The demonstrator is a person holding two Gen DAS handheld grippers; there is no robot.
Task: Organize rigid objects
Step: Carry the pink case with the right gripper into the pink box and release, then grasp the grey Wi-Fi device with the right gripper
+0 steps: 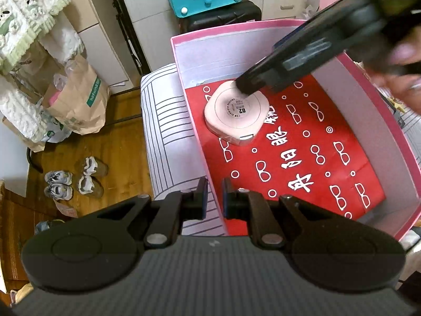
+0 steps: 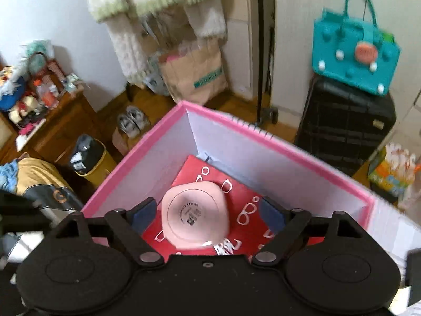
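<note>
Two hand-held grippers work over an open pink box (image 1: 329,23) with pale inner walls, resting on a white surface with dark stripes (image 1: 163,121). Nearest in the left wrist view, the left gripper (image 1: 213,196) is clenched: its blue-padded fingers stand close together astride the box's near wall, and whether they pinch it cannot be told. In the right wrist view, the right gripper (image 2: 208,213) is released, its fingers spread wide on either side of a pale pink rounded-square case (image 2: 194,217) without touching it. The case lies flat on the box floor, on a red sheet printed with white eyeglasses (image 1: 302,163), near the box's back corner; its upturned face bears a round label with small print. From the left wrist view, the right gripper's dark fingertip hangs over the case's far edge, blurred. Further off, on a wooden floor, stand a brown paper bag (image 2: 196,75) and a pair of shoes (image 2: 131,122). A teal handbag (image 2: 355,55) sits on a black suitcase (image 2: 347,131)
</note>
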